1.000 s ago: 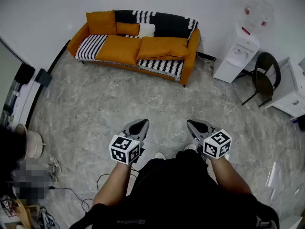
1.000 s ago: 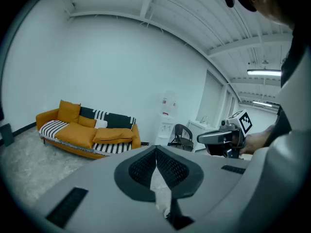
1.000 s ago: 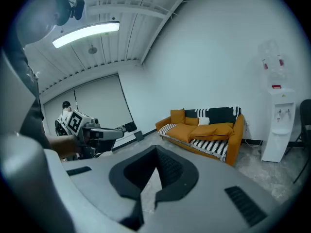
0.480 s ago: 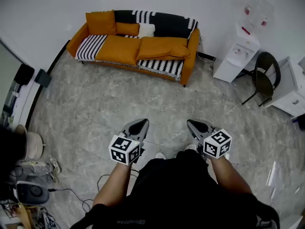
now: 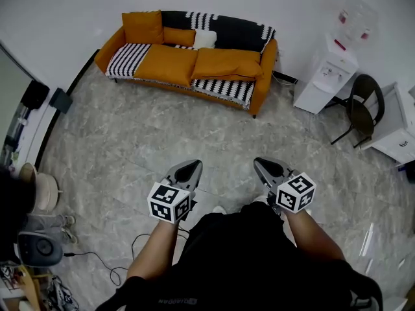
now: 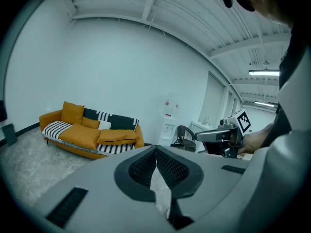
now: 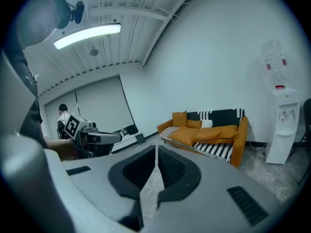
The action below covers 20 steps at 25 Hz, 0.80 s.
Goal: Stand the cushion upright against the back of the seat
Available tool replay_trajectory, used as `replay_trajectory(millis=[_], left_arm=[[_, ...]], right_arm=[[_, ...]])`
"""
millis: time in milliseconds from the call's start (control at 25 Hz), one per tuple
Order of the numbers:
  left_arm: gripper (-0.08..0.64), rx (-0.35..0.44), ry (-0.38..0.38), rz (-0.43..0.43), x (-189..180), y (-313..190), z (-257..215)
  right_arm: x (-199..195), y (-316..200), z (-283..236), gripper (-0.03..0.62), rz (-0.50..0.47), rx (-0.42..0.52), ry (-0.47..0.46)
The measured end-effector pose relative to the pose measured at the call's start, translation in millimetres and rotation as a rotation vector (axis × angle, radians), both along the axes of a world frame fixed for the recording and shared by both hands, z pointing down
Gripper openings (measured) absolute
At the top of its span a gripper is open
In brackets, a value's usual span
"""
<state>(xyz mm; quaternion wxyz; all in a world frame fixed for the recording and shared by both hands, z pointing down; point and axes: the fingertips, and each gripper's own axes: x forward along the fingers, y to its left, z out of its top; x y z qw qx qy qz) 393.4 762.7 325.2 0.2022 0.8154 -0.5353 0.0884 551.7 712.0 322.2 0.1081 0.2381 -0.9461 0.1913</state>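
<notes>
An orange sofa [image 5: 262, 76] with a black-and-white striped throw stands against the far wall, several steps away across the floor. A big orange cushion [image 5: 225, 63] lies flat and slumped on its right seat. Another orange cushion [image 5: 142, 26] stands upright at the left end, with a small orange one [image 5: 178, 36] and a white one [image 5: 205, 39] beside it. My left gripper [image 5: 189, 168] and right gripper [image 5: 262, 167] are held side by side in front of me, both shut and empty. The sofa [image 6: 90, 132] shows far beyond the left gripper [image 6: 156, 149], and likewise the sofa [image 7: 206, 135] beyond the right gripper [image 7: 156, 149].
A white water dispenser [image 5: 324, 76] stands right of the sofa, then a black chair [image 5: 360, 109] and a white cabinet [image 5: 399, 125]. At the left are black boxes [image 5: 59, 101] by the wall, a round device [image 5: 39, 248] and cables [image 5: 97, 261]. Grey marbled floor lies between me and the sofa.
The head view has shifted slightly, so the sofa sits a touch further right. Both grippers stay where they were, still shut.
</notes>
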Motion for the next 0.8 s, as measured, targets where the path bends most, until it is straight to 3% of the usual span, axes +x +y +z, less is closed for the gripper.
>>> replay_trajectory(millis=[280, 800], left_arm=[[0.017, -0.021, -0.005, -0.053, -23, 14, 9], [0.017, -0.058, 0.017, -0.112, -43, 22, 23]], right_arm=[[-24, 6, 3, 0.038, -0.064, 0.000, 0.037], [-44, 1, 20, 0.037, -0.086, -0.058, 0.053]])
